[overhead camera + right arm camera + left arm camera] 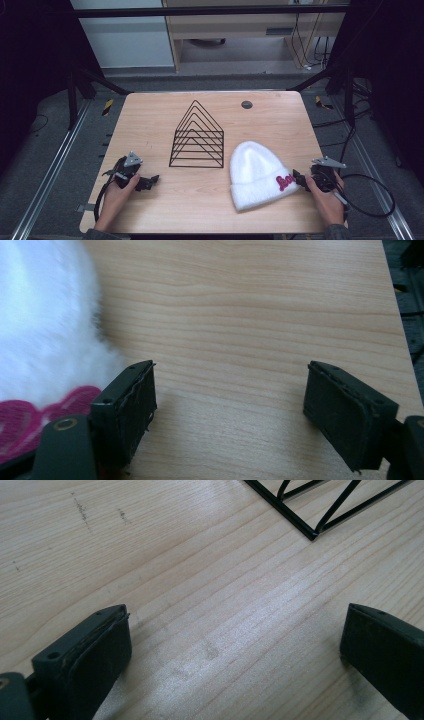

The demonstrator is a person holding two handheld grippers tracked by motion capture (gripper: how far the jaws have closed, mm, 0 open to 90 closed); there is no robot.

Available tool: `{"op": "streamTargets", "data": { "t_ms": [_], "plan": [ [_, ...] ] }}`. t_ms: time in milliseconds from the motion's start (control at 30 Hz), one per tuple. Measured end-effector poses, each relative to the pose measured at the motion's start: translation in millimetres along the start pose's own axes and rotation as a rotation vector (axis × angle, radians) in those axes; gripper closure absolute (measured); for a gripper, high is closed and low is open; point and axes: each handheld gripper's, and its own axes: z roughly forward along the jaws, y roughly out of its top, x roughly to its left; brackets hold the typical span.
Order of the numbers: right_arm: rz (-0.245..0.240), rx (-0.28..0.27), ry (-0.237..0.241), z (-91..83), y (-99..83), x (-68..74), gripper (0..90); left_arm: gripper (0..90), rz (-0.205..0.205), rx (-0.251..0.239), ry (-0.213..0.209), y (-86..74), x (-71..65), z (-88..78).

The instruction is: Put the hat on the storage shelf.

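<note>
A fluffy white beanie (pixel 256 173) with pink lettering (pixel 284 182) lies flat on the wooden table (pixel 150 115), right of centre. Behind and left of it stands a black wire rack (pixel 197 137) with a peaked top. My right gripper (pixel 296 178) rests low at the beanie's right edge, jaws wide open over bare wood; in the right gripper view the beanie (pixel 45 330) sits just outside the left jaw. My left gripper (pixel 150 181) lies near the table's front left, open and holding nothing, with the rack's corner (pixel 312 532) ahead of it.
A small dark round disc (pixel 246 104) is set in the table near the back edge. Cables trail off both grippers to the table sides. Dark frame bars and floor surround the table.
</note>
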Motion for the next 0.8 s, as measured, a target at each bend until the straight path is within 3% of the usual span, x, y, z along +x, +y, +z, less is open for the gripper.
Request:
{"op": "streamTargets", "data": {
  "t_ms": [133, 200, 300, 433, 567, 800],
  "plan": [
    [-0.015, 0.014, 0.005, -7.1, 13.9, 1.3, 22.5, 0.0, 0.001, 0.001, 0.000, -0.1, 0.0, -0.2],
    [-0.053, 0.010, 0.001, -12.4, 27.7, 5.0, 24.2, 0.0, 0.001, 0.001, -0.001, -0.3, -0.1, -0.3],
    [-0.085, 0.004, 0.010, -20.6, 47.3, 13.7, 25.2, 0.0, 0.001, 0.001, -0.001, -0.3, -0.1, -0.4],
    [-0.142, 0.021, 0.058, -25.9, 76.8, 34.2, 24.1, 0.0, 0.000, 0.000, 0.000, -0.4, -0.2, -0.4],
    [-0.215, 0.031, 0.089, -22.5, 100.8, 58.9, 26.0, 0.0, -0.001, 0.001, -0.001, -0.4, -0.3, -0.5],
    [-0.313, 0.091, 0.139, -0.4, 123.3, 91.7, 31.1, 0.0, -0.001, 0.000, -0.001, -0.5, -0.3, -0.5]
  ]
}}
